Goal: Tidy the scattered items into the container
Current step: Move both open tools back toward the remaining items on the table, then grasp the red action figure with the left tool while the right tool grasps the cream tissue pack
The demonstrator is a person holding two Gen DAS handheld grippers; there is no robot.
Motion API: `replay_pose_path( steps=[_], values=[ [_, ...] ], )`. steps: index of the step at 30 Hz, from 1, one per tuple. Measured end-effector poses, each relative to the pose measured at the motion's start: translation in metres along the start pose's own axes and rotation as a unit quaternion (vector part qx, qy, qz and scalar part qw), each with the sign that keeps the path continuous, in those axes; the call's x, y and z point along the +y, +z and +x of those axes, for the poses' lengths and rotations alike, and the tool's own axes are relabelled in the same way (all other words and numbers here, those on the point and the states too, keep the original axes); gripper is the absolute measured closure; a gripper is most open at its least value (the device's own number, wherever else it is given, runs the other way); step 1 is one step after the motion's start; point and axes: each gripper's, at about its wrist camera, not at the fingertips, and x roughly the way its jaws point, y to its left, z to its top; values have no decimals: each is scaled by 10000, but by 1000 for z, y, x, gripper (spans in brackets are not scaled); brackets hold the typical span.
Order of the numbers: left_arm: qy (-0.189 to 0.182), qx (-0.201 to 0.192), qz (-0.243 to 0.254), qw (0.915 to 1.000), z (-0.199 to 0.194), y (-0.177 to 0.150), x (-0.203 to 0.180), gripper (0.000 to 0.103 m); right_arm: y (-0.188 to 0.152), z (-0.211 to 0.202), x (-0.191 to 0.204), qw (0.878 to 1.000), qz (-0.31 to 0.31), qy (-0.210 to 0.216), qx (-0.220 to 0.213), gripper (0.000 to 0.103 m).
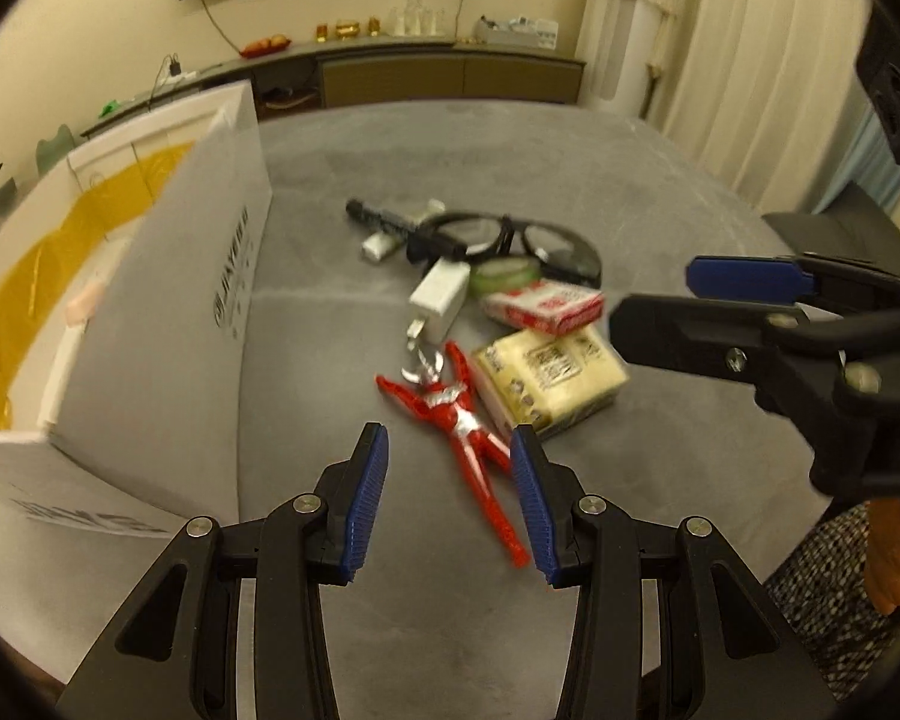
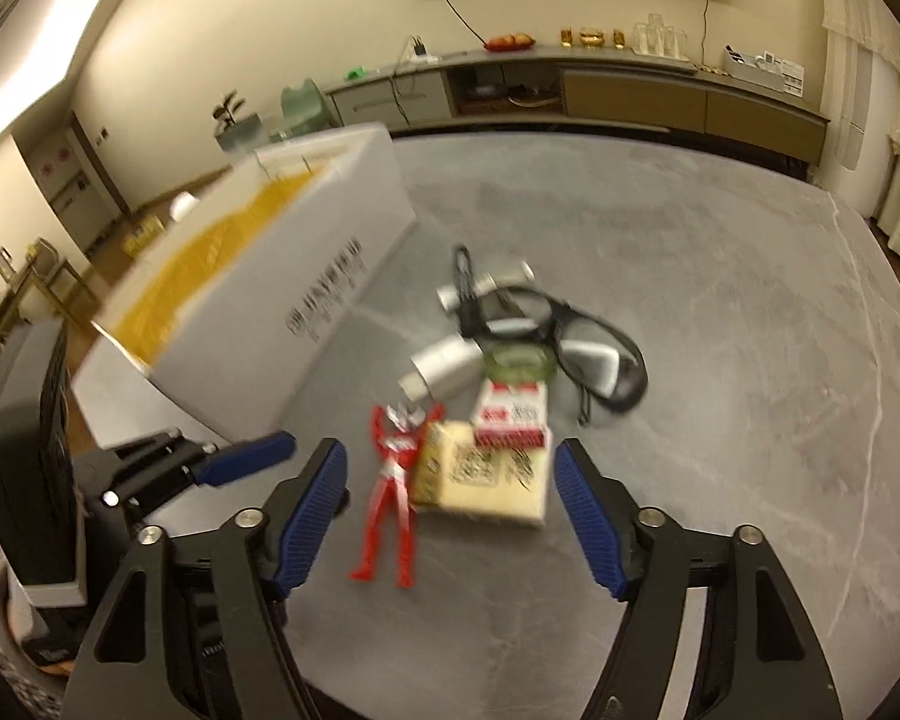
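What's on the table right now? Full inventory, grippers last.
white cardboard box: 1, yellow lining, table's left side
red and silver hero figure: 1, lying nearest the grippers
pale yellow tissue pack: 1, right of the figure
red and white small carton: 1, behind the tissue pack
green tape roll: 1, behind the carton
white charger plug: 1, behind the figure
black-framed glasses: 1, back of the pile
black marker pen: 1, beside the glasses
grey table: 1, under everything
left gripper: open, over the figure's legs
right gripper: open, over figure and tissue pack
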Motion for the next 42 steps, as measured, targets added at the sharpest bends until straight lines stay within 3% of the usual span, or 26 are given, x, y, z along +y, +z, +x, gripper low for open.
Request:
replay_pose_path(
  steps=[6, 10, 11, 14, 17, 20, 22, 26, 32, 37, 39, 42],
  values=[
    [72, 190, -44, 9998, 28, -6, 6, 56, -15, 42, -5, 9983, -351, -347, 304, 29],
    [103, 100, -286, 9995, 35, -2, 18, 54, -17, 66, -11, 9964, -507, -560, 389, 29],
    [157, 63, -402, 9990, 36, -1, 23, 53, -17, 70, -16, 9966, -477, -563, 364, 24],
    [210, 43, -775, 9968, 38, 1, 35, 55, -7, 72, -36, 9974, -67, -602, 382, 23],
    [-19, -93, -867, 9962, 33, 3, 33, 55, -2, 68, -49, 9968, 124, -727, 319, 23],
    [-440, -209, -734, 9961, 28, 10, 19, 54, 0, 58, -51, 9992, 250, -295, 129, 23],
    [-555, -138, -565, 9968, 32, 12, 8, 54, -1, 56, -43, 9996, 15, -296, 23, 23],
    [-407, 128, -445, 9981, 50, 10, 5, 54, -5, 68, -31, 9971, -407, -633, 107, 25],
    [-68, 113, -491, 9987, 57, 7, 23, 54, -5, 69, -45, 9995, -6, -312, 95, 23],
    [142, 126, -331, 9993, 52, 3, 20, 57, -5, 79, -25, 9992, -225, -295, 149, 22],
    [366, 97, -200, 9991, 54, 3, 20, 54, -5, 89, -17, 9980, -388, -450, 214, 22],
    [292, 68, -215, 9993, 54, 4, 23, 54, -4, 103, -17, 9943, -519, -844, 398, 23]
  ],
)
